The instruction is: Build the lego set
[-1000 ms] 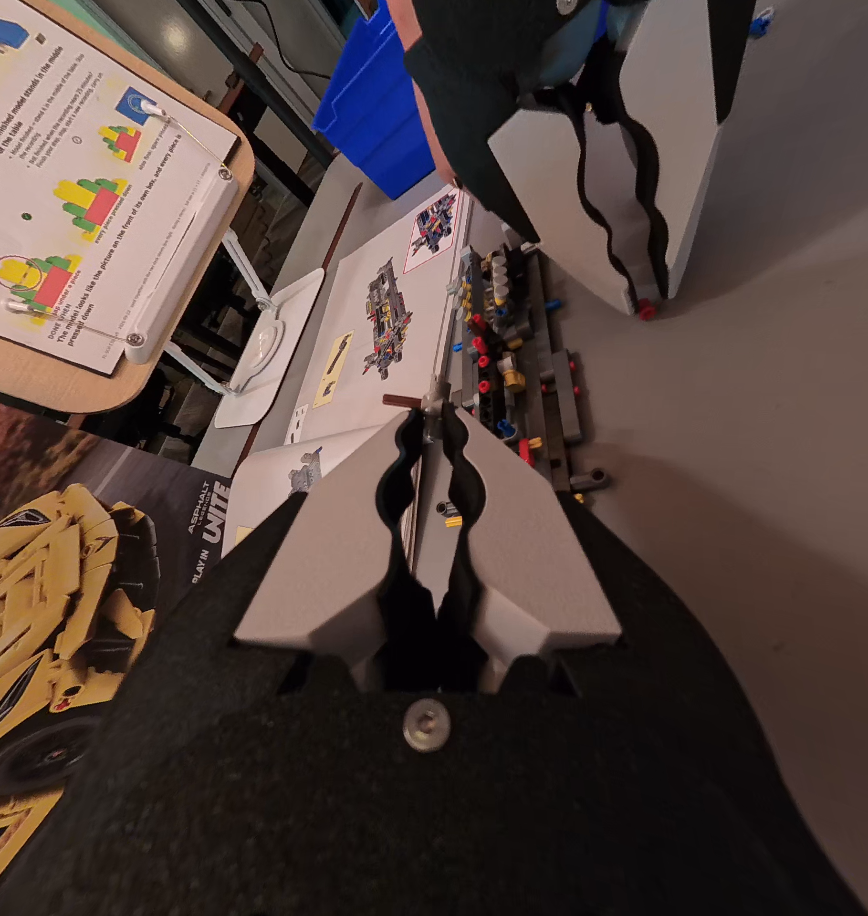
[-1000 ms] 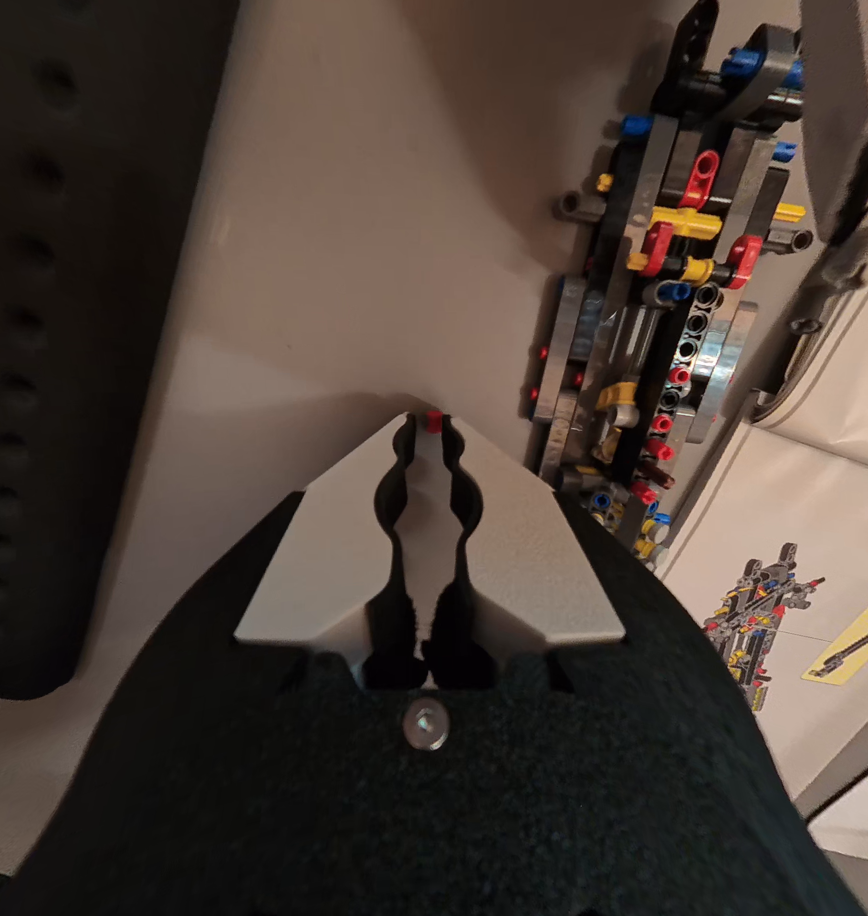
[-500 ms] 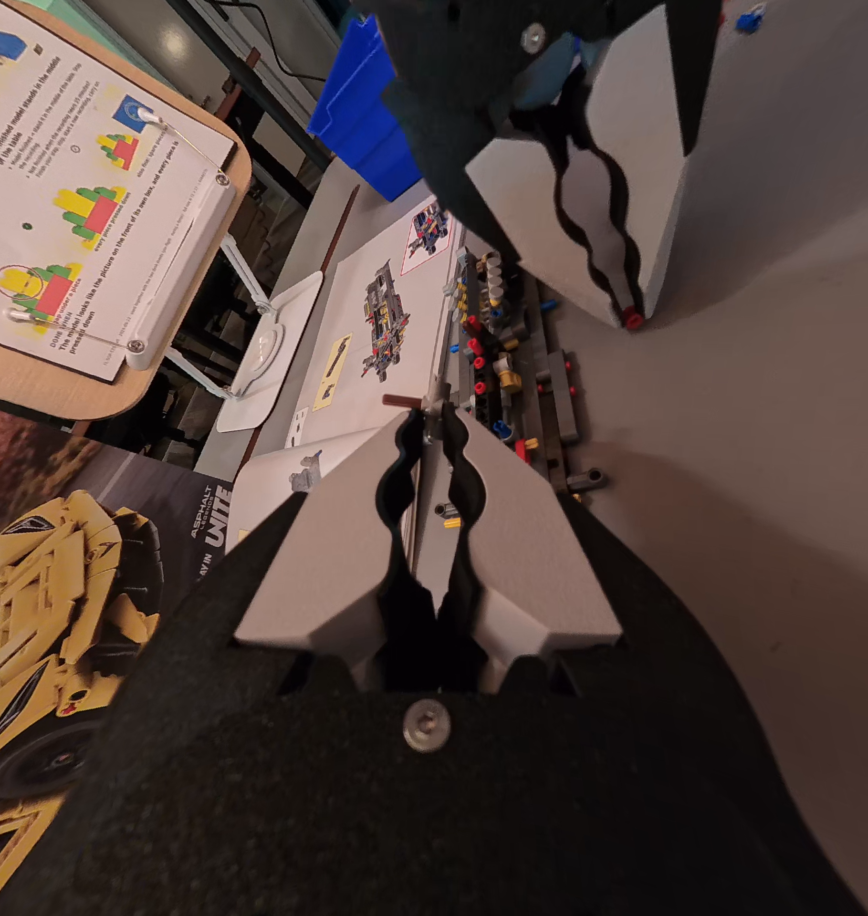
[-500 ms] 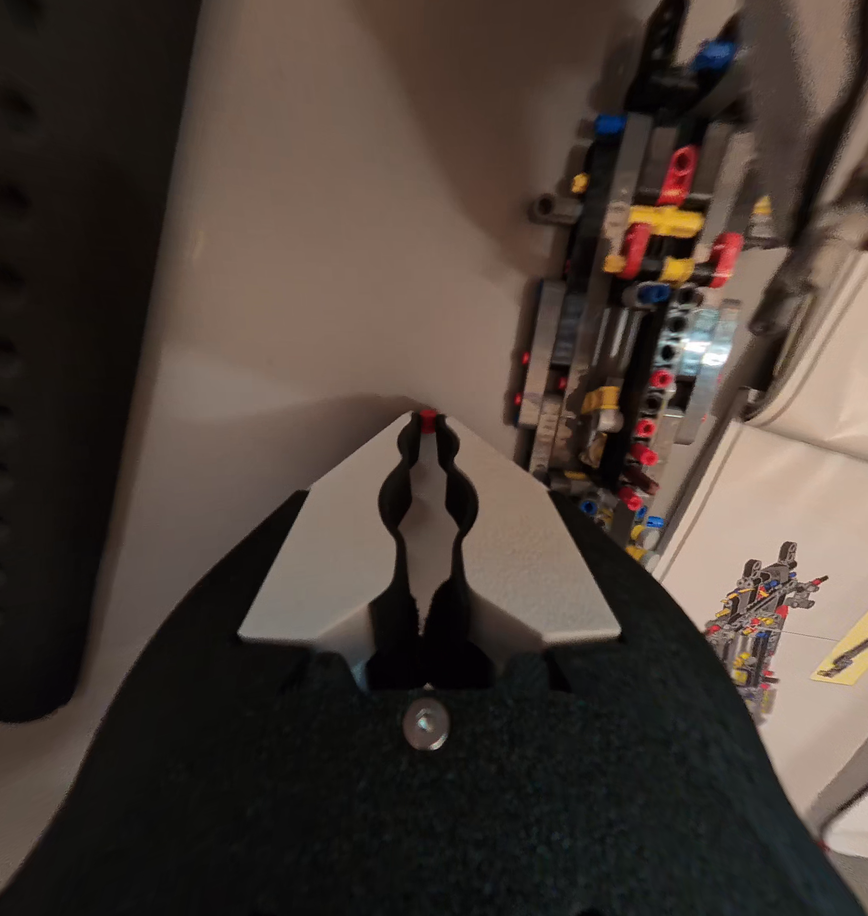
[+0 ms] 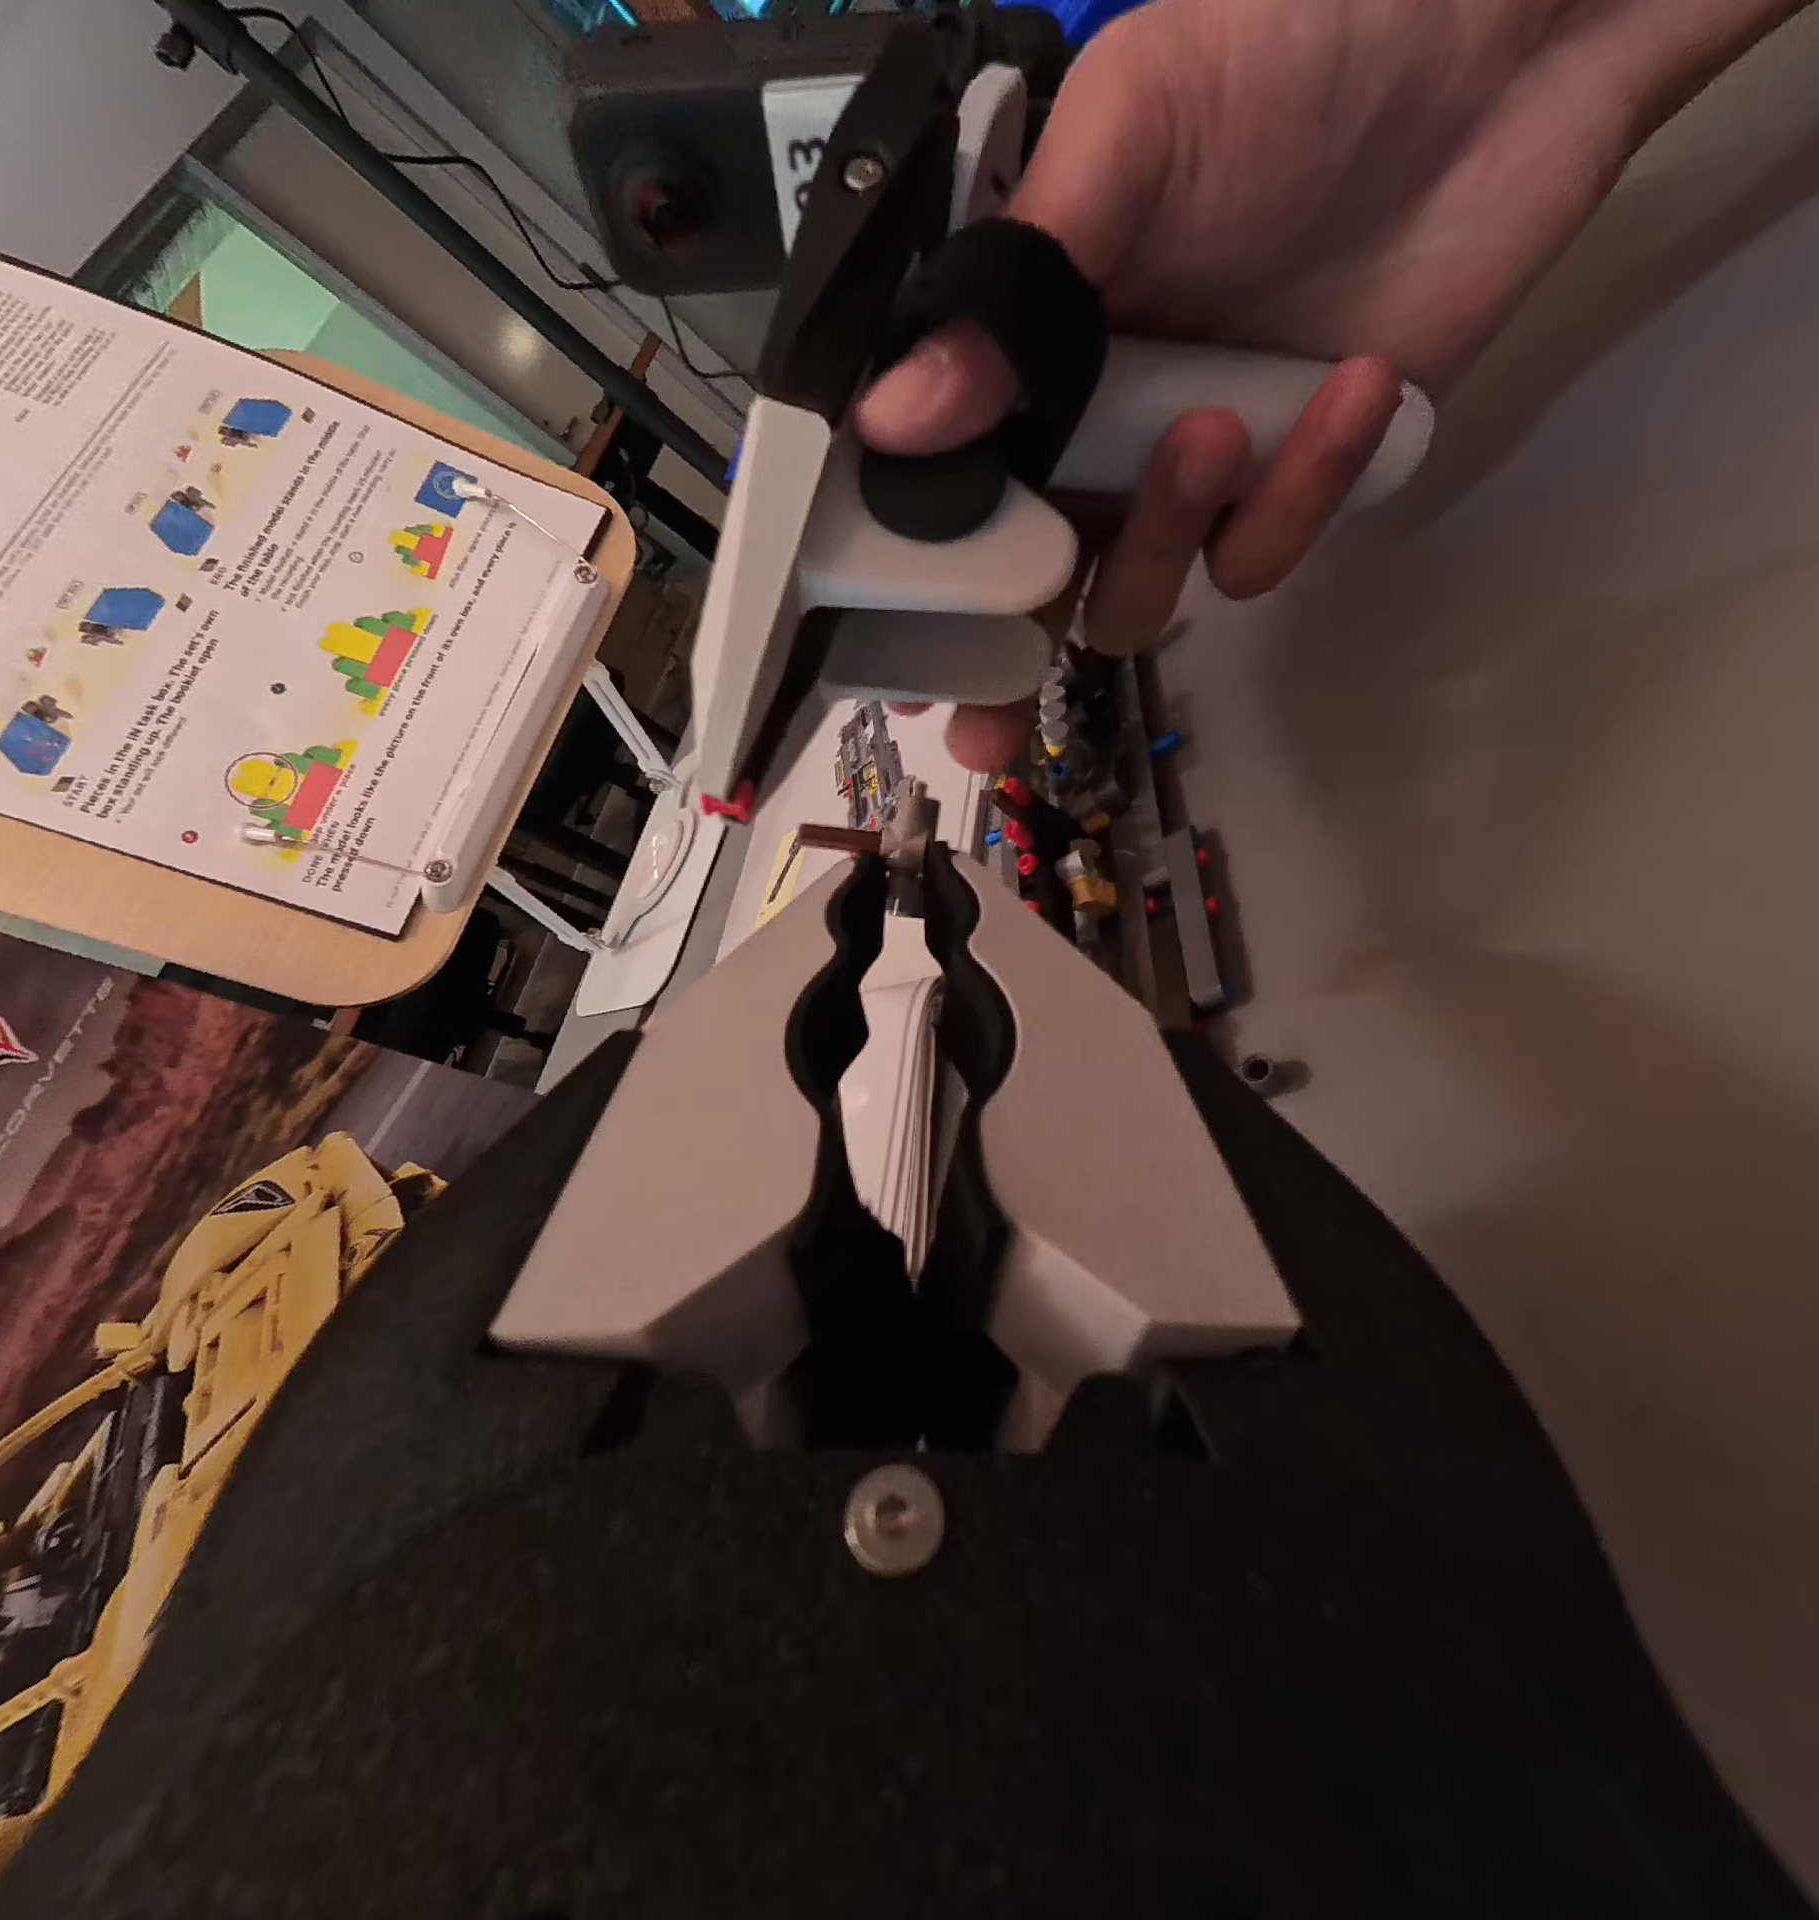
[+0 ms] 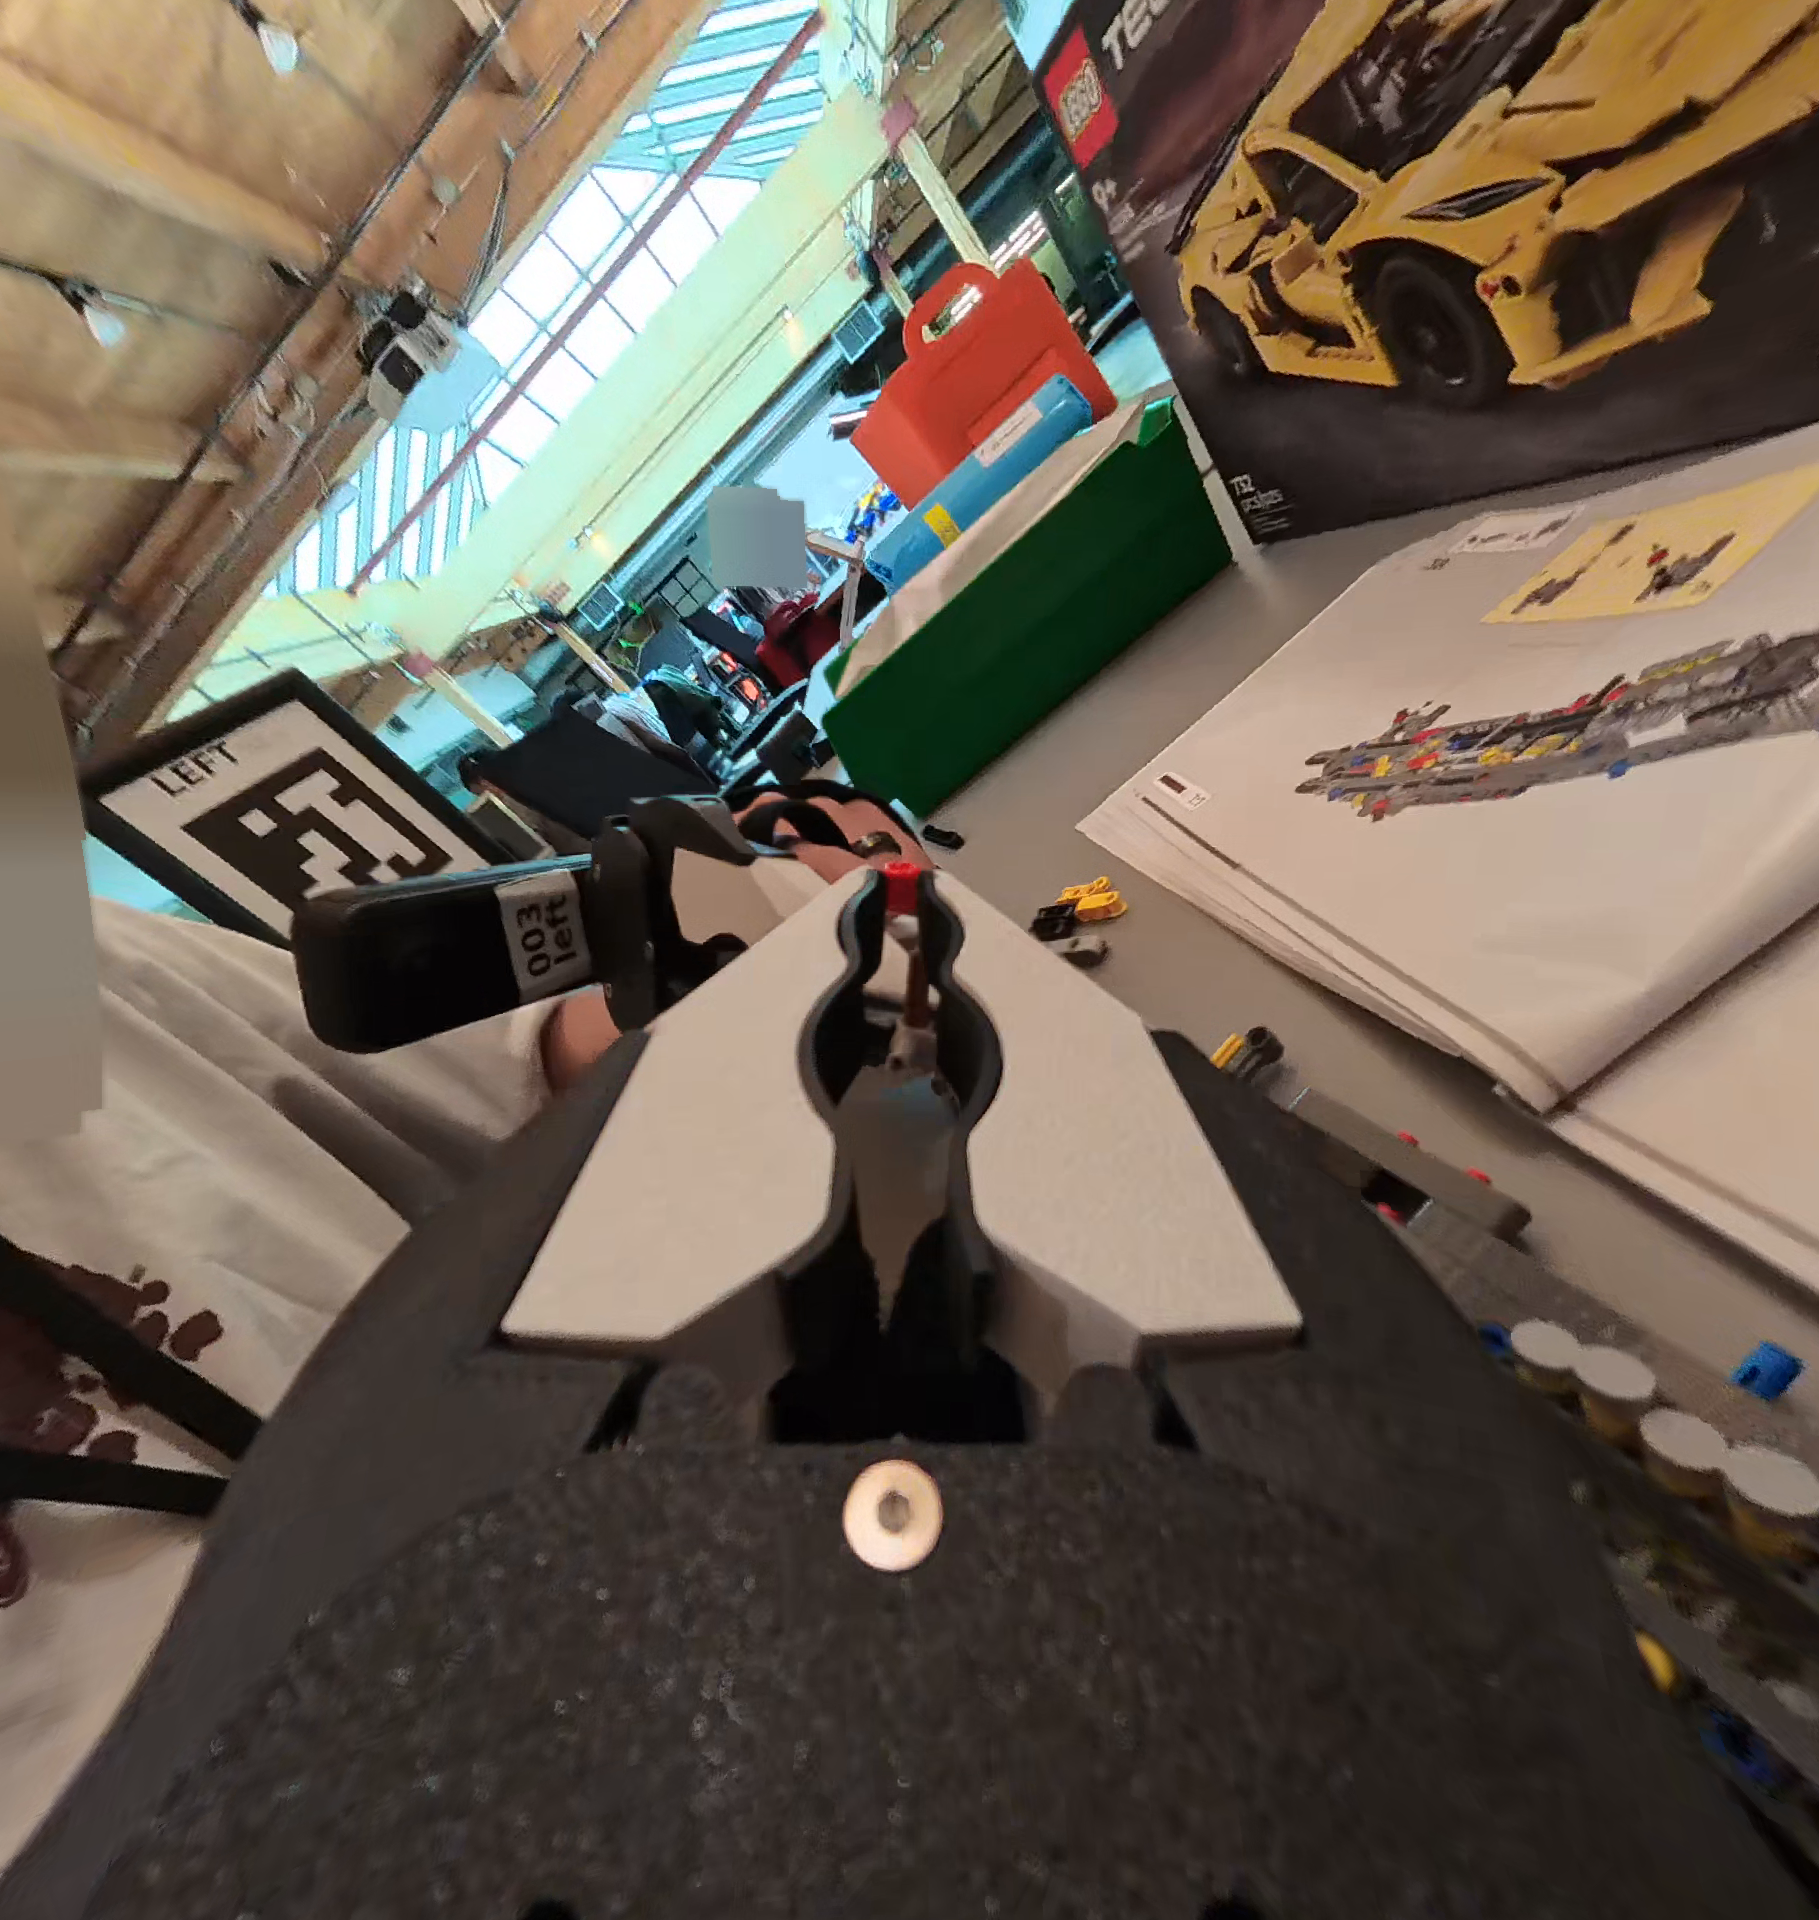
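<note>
My left gripper (image 5: pixel 907 868) is shut on a small grey connector (image 5: pixel 910 831) with a brown axle (image 5: pixel 832 837) sticking out to the left. My right gripper (image 6: pixel 897 883) is shut on a small red pin (image 6: pixel 897 875). In the left wrist view the right gripper (image 5: pixel 730 805) hangs from above, held by a hand (image 5: pixel 1300 208), its red pin (image 5: pixel 726 802) just left of and above the brown axle's free end. In the right wrist view the brown axle (image 6: pixel 917 977) shows between my fingers. The long grey Lego chassis (image 5: pixel 1123 831) lies on the table behind.
The open instruction booklet (image 6: pixel 1507 821) lies on the grey table (image 5: pixel 1559 935). The set's box with a yellow car (image 6: pixel 1456 208) stands behind it. A clipboard with a printed sheet (image 5: pixel 261 644) stands at left. Loose pieces (image 6: pixel 1081 904) lie near a green bin (image 6: pixel 1019 634). My two grippers' fingertips are within a few centimetres of each other.
The right gripper has lifted off the table, swung left and turned over, bringing its red pin up close to the brown axle held by my left gripper. The left gripper has stayed shut.
</note>
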The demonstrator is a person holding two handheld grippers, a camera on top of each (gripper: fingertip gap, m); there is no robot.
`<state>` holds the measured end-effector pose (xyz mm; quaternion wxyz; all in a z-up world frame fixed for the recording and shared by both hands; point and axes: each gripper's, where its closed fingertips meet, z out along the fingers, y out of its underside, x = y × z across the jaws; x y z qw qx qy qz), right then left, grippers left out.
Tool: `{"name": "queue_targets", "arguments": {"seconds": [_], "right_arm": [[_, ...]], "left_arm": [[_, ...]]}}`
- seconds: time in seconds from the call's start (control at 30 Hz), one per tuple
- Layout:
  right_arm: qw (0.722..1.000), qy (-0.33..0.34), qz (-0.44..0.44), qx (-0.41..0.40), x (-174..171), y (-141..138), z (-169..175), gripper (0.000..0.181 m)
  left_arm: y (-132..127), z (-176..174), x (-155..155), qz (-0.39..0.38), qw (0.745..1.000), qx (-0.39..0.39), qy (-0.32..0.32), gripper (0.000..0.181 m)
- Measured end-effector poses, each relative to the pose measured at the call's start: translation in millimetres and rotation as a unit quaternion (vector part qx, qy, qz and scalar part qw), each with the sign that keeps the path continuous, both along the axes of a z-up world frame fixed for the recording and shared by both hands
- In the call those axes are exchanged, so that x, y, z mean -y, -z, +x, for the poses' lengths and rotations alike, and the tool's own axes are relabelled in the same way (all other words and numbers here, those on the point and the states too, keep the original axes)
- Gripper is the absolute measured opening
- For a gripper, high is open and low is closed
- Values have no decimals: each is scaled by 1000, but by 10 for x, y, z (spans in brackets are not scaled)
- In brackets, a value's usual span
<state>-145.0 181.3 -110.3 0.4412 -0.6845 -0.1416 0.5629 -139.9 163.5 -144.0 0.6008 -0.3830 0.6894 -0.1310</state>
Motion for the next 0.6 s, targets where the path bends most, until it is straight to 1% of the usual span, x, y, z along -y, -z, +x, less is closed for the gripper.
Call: {"name": "queue_targets", "arguments": {"seconds": [0.1,0.23,0.43,0.6], "right_arm": [[1000,2,-27,-7,1,78,36,3],[997,-14,-53,-48,21,97,-19,3],[997,-16,-56,-45,4,124,-51,4],[994,-21,-77,-71,3,130,-46,4]], "left_arm": [[-18,-7,-8,-6,1000,3,0,6],[2,-14,-11,-8,1000,-3,2,6],[11,-18,-12,-8,1000,-8,3,6],[23,-20,-24,-38,999,-7,5,6]]}}
